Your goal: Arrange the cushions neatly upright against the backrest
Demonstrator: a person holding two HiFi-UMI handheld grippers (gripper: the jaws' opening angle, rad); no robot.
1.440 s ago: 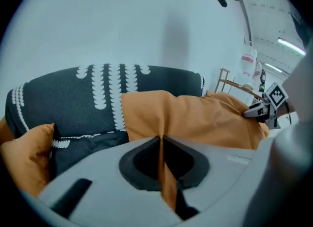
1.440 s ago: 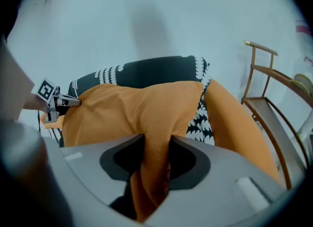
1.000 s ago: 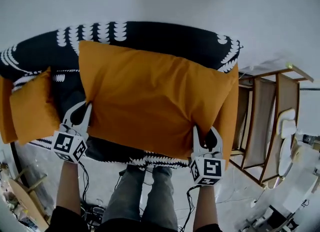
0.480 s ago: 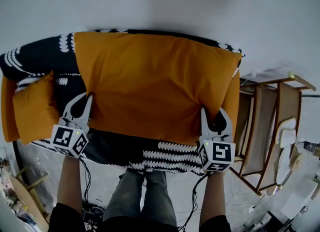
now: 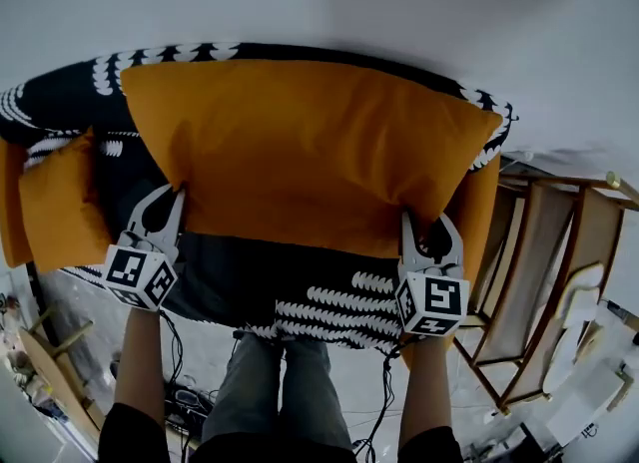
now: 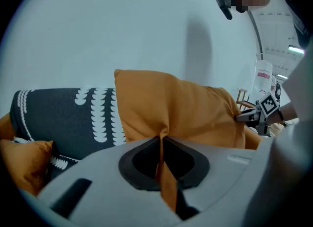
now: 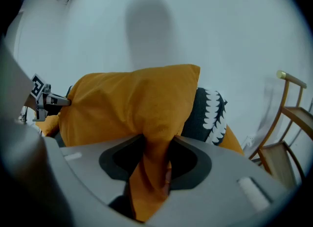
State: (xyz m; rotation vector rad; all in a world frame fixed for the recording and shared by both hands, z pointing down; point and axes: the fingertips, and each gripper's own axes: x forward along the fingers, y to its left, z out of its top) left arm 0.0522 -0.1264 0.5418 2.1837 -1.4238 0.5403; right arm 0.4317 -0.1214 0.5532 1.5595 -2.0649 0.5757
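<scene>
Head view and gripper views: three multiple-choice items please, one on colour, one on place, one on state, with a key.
1. The patterned fabric sofa is: A black with white marks; B plain grey; C red-striped.
2. The left gripper and right gripper meet the large orange fabric cushion at: A its two lower corners; B its top edge; C its middle.
3. Their jaws are: A open and empty; B closed on orange fabric; C closed on sofa cover.
Key: A, white leaf rows on black; A, one gripper per near corner; B, both gripper views show fabric pinched.
</scene>
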